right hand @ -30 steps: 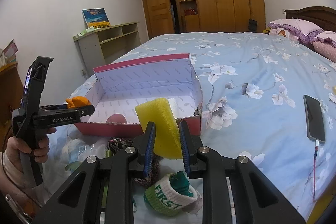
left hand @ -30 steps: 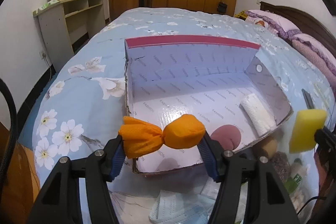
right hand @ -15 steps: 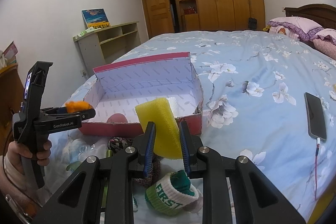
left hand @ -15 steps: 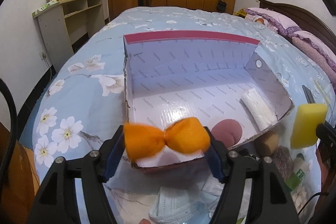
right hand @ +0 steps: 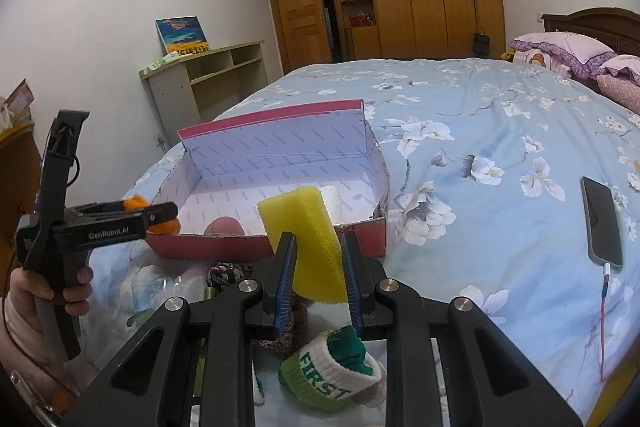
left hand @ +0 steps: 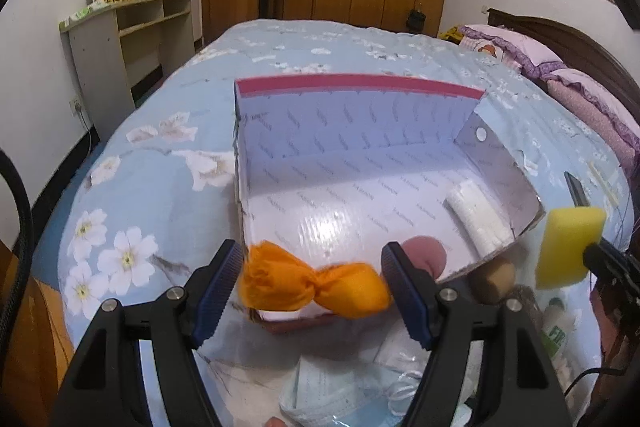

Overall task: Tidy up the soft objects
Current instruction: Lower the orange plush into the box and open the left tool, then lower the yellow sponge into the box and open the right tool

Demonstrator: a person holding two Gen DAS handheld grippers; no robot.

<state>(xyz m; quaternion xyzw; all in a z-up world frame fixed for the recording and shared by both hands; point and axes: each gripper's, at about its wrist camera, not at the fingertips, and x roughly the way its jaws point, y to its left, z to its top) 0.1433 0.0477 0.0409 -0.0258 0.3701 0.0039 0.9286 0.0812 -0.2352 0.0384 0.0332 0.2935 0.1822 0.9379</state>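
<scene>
1. Nearest: left tongs (left hand: pixel 312 291) spread wide, orange cloth bundle (left hand: pixel 314 287) loose between them, over box near edge.
2. Right tongs (right hand: pixel 318 269) clenched on yellow sponge (right hand: pixel 306 231), short of box (right hand: pixel 280 151).
3. In box: white roll (left hand: pixel 478 217), pink item (left hand: pixel 426 257).
4. Risk: bundle sits w/ half over near wall, prob. tips out onto bed (right hand: pixel 500 131).
5. Risk: sponge squashed, may spring & bounce on release.
</scene>
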